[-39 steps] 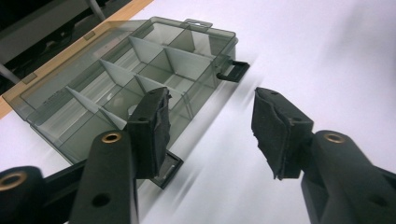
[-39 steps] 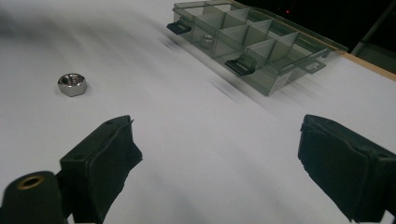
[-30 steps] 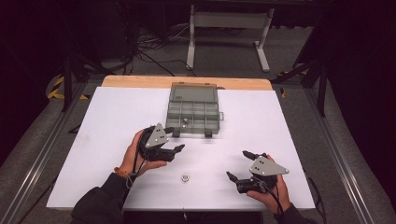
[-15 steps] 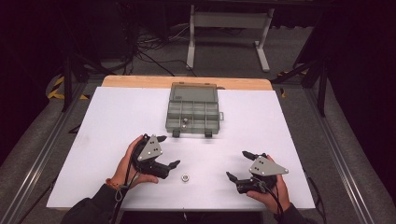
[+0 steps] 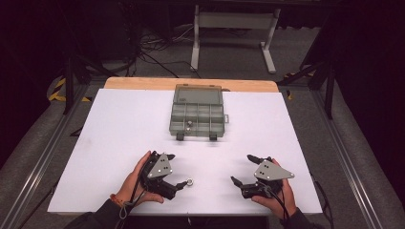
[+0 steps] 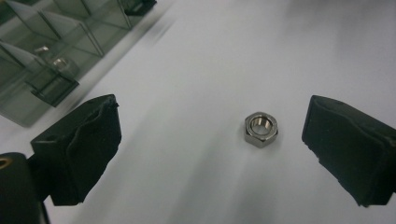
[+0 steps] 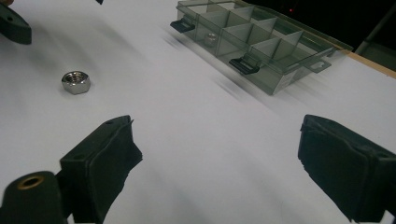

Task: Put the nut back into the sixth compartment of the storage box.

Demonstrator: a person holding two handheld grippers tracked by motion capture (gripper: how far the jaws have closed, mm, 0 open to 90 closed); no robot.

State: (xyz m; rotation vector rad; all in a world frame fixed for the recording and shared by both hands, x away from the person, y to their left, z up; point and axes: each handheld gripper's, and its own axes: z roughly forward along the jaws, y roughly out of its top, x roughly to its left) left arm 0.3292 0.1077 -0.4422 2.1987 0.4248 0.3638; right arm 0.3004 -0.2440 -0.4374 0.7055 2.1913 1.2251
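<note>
Steel hex nut lying flat on the white table, between the spread jaws of the left gripper, nearer one pad and touching neither. Right gripper, likewise released, rests well apart near the table's front edge. Compartmented grey organizer box stands open farther back.

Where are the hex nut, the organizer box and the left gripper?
hex nut (image 6: 261,129), left gripper view, on its top face.
organizer box (image 5: 197,114), high view, on a divider.
left gripper (image 5: 177,172), high view, between its fingertips.
</note>
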